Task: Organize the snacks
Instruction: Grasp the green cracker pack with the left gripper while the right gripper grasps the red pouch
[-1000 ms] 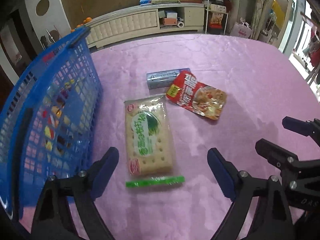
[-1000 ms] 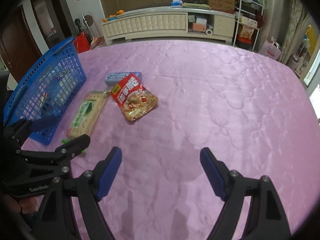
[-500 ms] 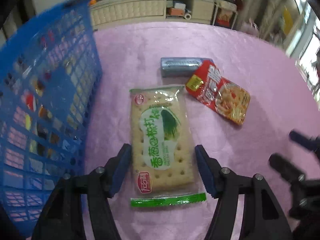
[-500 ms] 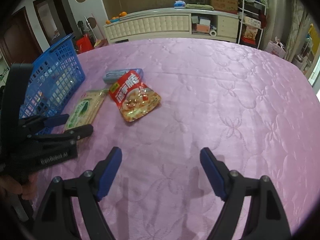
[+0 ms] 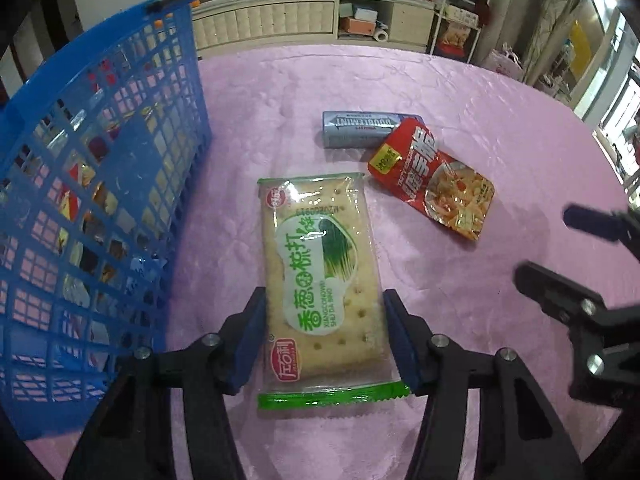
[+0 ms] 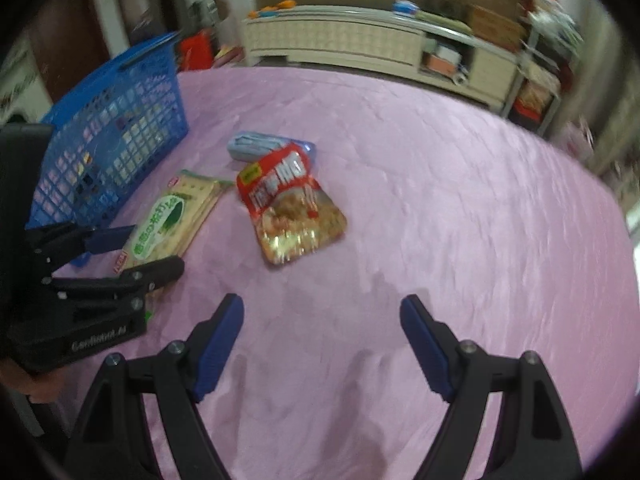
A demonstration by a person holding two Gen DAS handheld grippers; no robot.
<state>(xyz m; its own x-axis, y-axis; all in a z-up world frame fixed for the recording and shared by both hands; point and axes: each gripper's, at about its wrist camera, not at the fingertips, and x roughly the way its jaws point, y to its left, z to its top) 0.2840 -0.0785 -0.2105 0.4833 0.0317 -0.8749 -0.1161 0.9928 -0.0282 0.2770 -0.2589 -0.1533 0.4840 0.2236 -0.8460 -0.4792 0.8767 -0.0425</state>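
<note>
The left tongs [image 5: 324, 344] straddle the near end of the flat rectangular cracker packet in clear wrap with a green label [image 5: 320, 276], one blue pad against each long edge, so they look pinched on it across its narrow width; taking it by the sides probably suits a stiff, thin pack that offers no top to catch. The packet lies flat on the pink quilted surface [image 5: 460, 100], its green crimped seam nearest the tongs' base. To the left of these tongs stands the blue plastic lattice basket [image 5: 100, 184], wrappers showing through its wall, likely where the packet is bound, which would explain working the nearest snack first. Ahead and to the right, well beyond the pad tips, the red foil pouch with a food picture [image 5: 434, 184] overlaps one end of the grey-blue gum pack [image 5: 360, 128]. The right tongs [image 6: 322, 354] hover spread wide over bare cloth, holding nothing, with the pouch ahead and left of them; I judge them to be waiting clear of the left tongs' path.
</note>
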